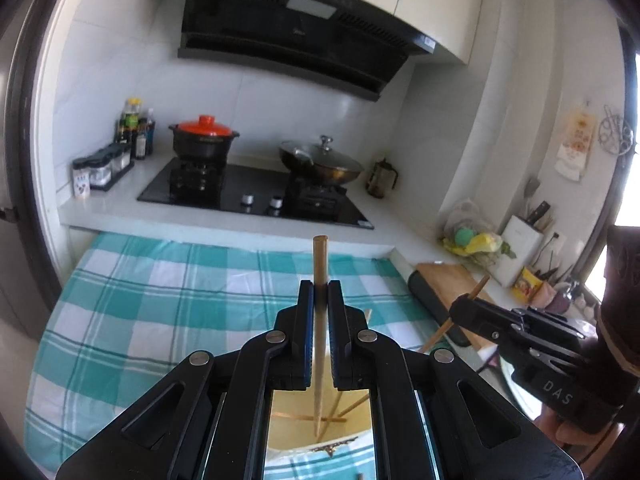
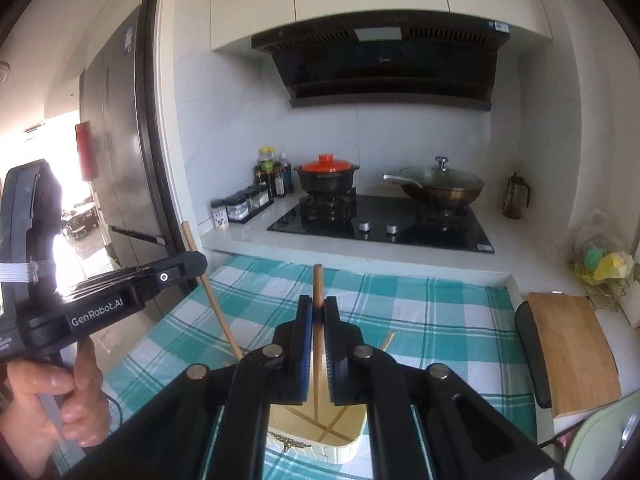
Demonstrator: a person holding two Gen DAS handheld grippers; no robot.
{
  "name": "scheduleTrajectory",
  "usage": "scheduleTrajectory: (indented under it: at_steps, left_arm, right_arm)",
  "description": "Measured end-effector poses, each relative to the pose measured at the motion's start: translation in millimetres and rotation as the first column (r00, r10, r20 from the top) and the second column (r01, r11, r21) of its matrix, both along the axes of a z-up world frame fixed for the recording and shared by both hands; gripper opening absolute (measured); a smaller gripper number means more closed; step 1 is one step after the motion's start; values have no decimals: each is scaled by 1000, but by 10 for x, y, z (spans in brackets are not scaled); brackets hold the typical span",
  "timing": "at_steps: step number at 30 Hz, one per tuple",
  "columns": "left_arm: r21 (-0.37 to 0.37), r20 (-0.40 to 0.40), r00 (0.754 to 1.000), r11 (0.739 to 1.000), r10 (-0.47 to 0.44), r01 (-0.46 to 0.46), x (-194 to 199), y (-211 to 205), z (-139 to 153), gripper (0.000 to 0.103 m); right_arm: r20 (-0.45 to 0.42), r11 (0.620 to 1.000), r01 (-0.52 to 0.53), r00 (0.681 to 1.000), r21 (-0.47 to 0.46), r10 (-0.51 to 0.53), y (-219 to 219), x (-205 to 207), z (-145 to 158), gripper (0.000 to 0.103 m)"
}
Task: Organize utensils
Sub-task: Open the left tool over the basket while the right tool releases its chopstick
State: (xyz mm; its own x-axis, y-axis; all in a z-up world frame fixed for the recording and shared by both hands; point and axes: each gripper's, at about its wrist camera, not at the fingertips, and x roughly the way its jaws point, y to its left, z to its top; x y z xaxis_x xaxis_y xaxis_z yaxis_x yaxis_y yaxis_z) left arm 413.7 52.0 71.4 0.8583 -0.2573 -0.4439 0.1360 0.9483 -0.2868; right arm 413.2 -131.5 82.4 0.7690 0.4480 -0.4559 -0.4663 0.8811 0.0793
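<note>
My left gripper point(image 1: 320, 286) is shut on a wooden chopstick point(image 1: 320, 256) that stands nearly upright, its lower tip over a cream tray point(image 1: 280, 436). Several more chopsticks lie crossed in that tray. At the right of the left wrist view my right gripper point(image 1: 460, 308) clamps a second, slanted chopstick point(image 1: 480, 286). In the right wrist view the right gripper point(image 2: 318, 304) holds its chopstick point(image 2: 318, 280) upright above the cream tray point(image 2: 352, 440). The left gripper point(image 2: 198, 264), in a person's hand, grips the other chopstick point(image 2: 216, 304) at the left.
A teal checked cloth point(image 2: 420, 312) covers the table under the tray. Behind it are a black hob point(image 2: 380, 224), an orange-lidded pot point(image 2: 326, 174) and a glass-lidded wok point(image 2: 440, 186). A wooden cutting board point(image 2: 568, 344) lies at the right, spice jars point(image 2: 244, 204) at the back left.
</note>
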Motion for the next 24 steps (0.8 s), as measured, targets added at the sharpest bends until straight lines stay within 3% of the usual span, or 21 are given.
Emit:
scheduleTrajectory:
  at_steps: [6,13,14,15,16,17,24]
  left_arm:
    - [21,-121,993,1000,-1,4,326,-75,-456,4]
    - [81,-164,986,996,-16,30,446,-205,-663,8]
    - [83,-169,985,996,-13,28,450,-203,-673,11]
    - [81,-176,984,996,-10,25,447,-194,-678,27]
    - [78,-176,984,997,-2,15,407,-172,-669,45]
    - [80,-169,986,997,11,3,371,-147,-654,51]
    - [169,-163,987,985,5,23,-193,17,-560,70]
  right_arm:
    - [-174,998,-40,984,-38,33,204,510,-518,6]
    - [-271,997,-58,962,-42,45,331,879,-888,7]
    - [-280,998,-57,959,-38,44,347,924,-918,11]
    - [-286,998,-51,957,-31,40,345,960,-935,17]
    - [-287,999,-43,957,-27,34,342,997,-944,32]
    - [-283,999,-35,959,-20,27,331,1007,-939,43]
    - [-219,1000,-12,976,-6,10,94,688,-777,44]
